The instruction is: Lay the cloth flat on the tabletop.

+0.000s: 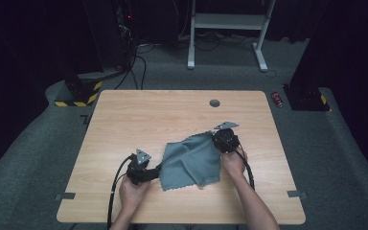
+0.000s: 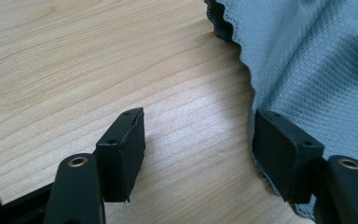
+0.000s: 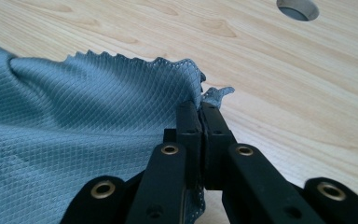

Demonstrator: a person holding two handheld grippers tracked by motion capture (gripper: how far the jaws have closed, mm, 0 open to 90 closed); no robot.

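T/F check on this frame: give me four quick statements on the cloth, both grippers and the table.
1. The right gripper is clamped on a corner of the grey-blue cloth. True.
2. The left gripper is shut on the cloth. False: its jaws stand open, one beside the cloth's edge.
3. The cloth lies flat, fully spread. False: it is folded and rumpled.
4. The wooden table has a round hole near its far edge. True.
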